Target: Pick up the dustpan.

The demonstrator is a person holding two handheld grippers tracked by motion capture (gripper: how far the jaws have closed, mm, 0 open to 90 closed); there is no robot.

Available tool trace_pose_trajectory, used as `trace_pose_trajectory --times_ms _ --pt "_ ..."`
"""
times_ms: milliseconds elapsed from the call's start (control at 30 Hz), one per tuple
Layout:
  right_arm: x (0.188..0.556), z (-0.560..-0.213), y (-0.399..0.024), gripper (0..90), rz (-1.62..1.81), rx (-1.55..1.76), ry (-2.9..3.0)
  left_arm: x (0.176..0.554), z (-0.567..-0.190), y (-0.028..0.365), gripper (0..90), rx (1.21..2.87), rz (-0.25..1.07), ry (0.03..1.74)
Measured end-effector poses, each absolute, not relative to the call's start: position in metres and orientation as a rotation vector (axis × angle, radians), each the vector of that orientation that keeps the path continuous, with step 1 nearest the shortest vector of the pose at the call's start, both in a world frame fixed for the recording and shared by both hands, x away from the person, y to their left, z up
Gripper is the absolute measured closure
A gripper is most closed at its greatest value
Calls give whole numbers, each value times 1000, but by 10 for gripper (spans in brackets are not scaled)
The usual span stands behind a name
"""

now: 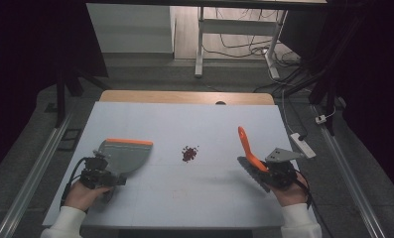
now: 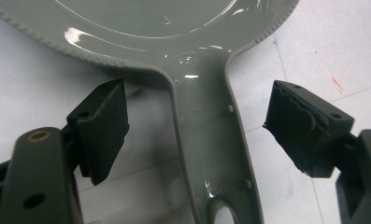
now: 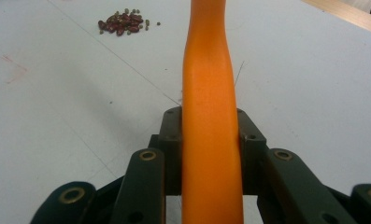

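A grey dustpan (image 1: 127, 153) with an orange front lip lies flat on the white table at the left. My left gripper (image 1: 105, 171) sits at its handle end. In the left gripper view the jaws stand open on either side of the dustpan's handle (image 2: 206, 130), with a gap between each pad and the handle. At the right, my right gripper (image 1: 265, 169) is shut on the orange handle of a brush (image 1: 246, 146); the handle (image 3: 209, 84) runs up between the pads and its dark bristles rest near the table. A small pile of red beans (image 1: 189, 153) (image 3: 122, 23) lies between the two tools.
The white table top (image 1: 184, 198) has a wooden strip (image 1: 184, 96) along its far edge. A white power strip (image 1: 303, 145) lies at the right edge. Metal rails run along both sides, and a desk frame with cables stands beyond.
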State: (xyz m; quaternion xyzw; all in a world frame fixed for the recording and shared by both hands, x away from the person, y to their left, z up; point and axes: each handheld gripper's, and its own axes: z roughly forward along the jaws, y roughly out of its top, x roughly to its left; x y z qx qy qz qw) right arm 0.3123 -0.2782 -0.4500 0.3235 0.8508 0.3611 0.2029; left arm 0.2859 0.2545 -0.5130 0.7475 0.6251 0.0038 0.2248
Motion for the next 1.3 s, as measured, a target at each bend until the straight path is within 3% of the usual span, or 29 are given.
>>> trace_pose_trajectory --times_ms 533,767,1300 --pt "312 -449 -279 701 1007 902 2369 290 -518 252 404 2002 -12 1748" --pt "312 -449 -279 701 1007 902 2366 290 -518 254 575 1994 -8 1744" --pt "311 -446 -280 701 1022 892 2352 289 -517 274 620 1942 23 1688"
